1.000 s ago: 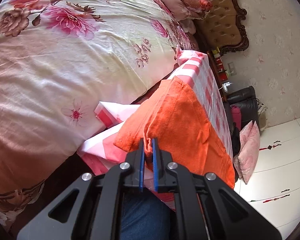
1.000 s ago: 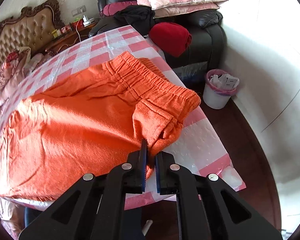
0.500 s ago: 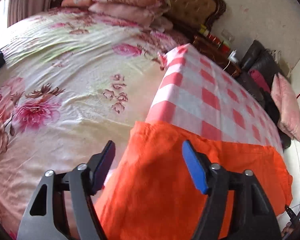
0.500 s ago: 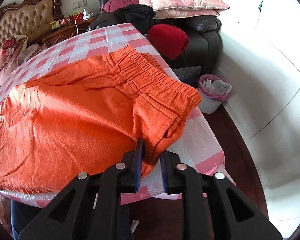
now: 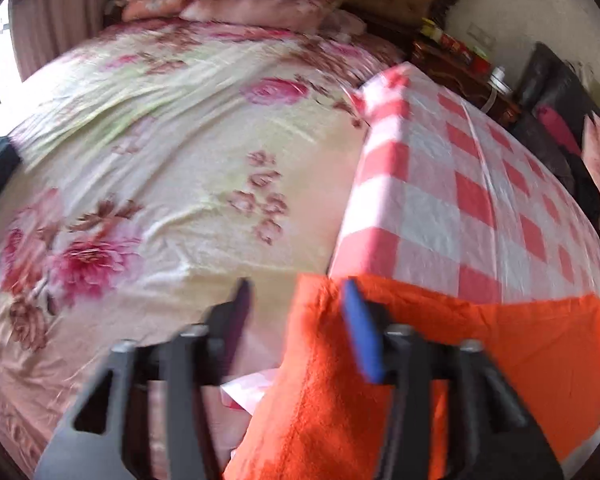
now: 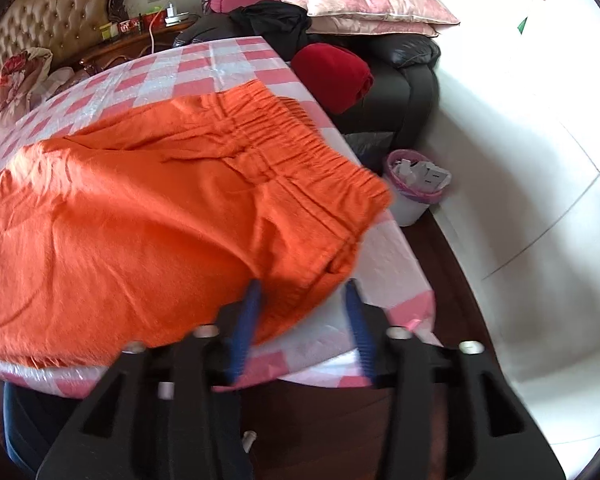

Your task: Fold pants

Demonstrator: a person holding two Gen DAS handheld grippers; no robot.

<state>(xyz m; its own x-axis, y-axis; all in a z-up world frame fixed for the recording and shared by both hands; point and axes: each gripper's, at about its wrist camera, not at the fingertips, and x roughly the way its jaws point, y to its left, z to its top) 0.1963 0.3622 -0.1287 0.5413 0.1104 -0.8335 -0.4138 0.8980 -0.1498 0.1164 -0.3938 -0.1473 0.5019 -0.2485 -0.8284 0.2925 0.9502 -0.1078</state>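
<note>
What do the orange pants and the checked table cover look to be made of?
Orange pants: a soft, matte, slightly fuzzy fabric, possibly terry or brushed cotton; it creases softly and the elastic waistband is gathered.
Checked table cover: probably thin plastic or coated sheet; it shows a glossy sheen and fine crinkles over the pink-and-white squares.

The left claw [image 5: 296, 300] has its jaws spread wide with nothing clamped between them. The right claw [image 6: 304, 292] is likewise spread wide and grips nothing. Both reach forward, their blue-padded fingers [image 6: 354, 316] angled slightly down, blurred in each view.
</note>
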